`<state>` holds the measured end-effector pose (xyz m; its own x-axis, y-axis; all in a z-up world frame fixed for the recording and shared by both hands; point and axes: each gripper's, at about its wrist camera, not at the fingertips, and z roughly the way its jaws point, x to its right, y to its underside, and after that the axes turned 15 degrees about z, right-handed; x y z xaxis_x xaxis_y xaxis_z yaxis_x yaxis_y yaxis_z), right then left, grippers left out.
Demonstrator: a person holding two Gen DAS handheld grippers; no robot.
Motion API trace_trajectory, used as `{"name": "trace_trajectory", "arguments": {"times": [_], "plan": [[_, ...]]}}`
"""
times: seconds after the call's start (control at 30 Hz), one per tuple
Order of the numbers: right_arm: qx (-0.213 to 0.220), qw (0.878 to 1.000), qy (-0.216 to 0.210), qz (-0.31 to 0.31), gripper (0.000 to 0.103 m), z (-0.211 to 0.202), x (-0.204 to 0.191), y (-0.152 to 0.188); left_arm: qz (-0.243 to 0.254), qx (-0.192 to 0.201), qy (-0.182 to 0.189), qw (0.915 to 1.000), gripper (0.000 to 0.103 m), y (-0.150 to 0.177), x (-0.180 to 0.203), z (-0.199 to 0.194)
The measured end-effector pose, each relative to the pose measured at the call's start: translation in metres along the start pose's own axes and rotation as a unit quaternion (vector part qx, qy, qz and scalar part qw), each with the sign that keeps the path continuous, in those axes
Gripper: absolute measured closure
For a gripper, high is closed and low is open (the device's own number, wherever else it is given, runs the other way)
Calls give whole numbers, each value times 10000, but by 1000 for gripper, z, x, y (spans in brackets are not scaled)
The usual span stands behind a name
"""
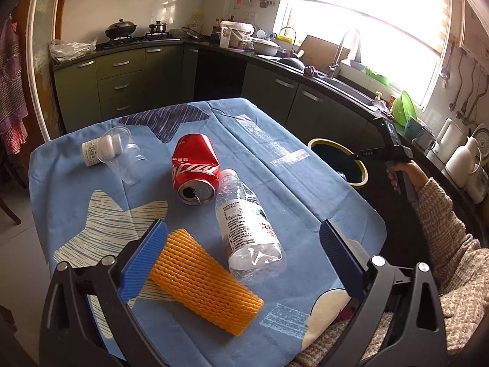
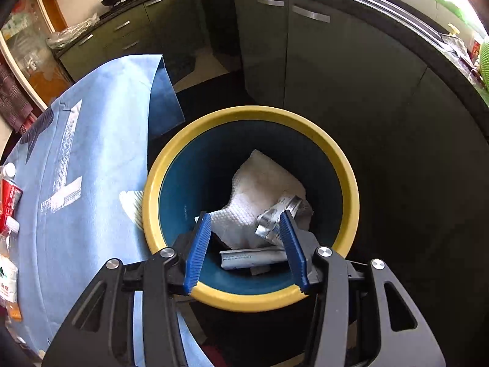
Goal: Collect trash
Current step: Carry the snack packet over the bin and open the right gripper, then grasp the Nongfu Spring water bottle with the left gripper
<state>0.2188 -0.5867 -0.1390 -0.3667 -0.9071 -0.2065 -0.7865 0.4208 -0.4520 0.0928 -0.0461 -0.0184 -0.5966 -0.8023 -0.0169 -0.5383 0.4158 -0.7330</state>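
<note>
On the blue tablecloth (image 1: 269,153) lie an orange foam net sleeve (image 1: 203,278), a clear plastic bottle (image 1: 247,229), a dented red cola can (image 1: 195,168), a clear plastic cup (image 1: 126,159) and a small white bottle (image 1: 93,151). My left gripper (image 1: 244,238) is open, hovering above the sleeve and the clear bottle. My right gripper (image 2: 246,217) is open and empty above the yellow-rimmed blue trash bin (image 2: 348,180). In the bin lie a white paper towel (image 2: 259,189), a crushed silver wrapper (image 2: 275,217) and a small white box (image 2: 250,258). The right gripper also shows in the left wrist view (image 1: 356,155), over the bin (image 1: 363,171).
The bin stands on the floor just right of the table. Dark green kitchen cabinets (image 1: 122,76) and a counter with a sink (image 1: 345,79) run behind and to the right. The table edge (image 2: 143,183) lies close to the bin's left side.
</note>
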Motion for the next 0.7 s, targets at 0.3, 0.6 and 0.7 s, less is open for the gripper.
{"name": "trace_trajectory", "arguments": {"times": [0.3, 0.6, 0.7], "plan": [[-86, 9984, -494, -261, 47, -20, -18, 47, 127, -1463, 80, 9891, 7, -38, 26, 73], [-150, 9960, -814, -339, 44, -28, -16, 74, -629, -2814, 925, 9531, 7, -53, 2, 135], [-194, 9956, -857, -312, 44, -25, -13, 77, -885, -3050, 1058, 9423, 7, -53, -4, 147]]}}
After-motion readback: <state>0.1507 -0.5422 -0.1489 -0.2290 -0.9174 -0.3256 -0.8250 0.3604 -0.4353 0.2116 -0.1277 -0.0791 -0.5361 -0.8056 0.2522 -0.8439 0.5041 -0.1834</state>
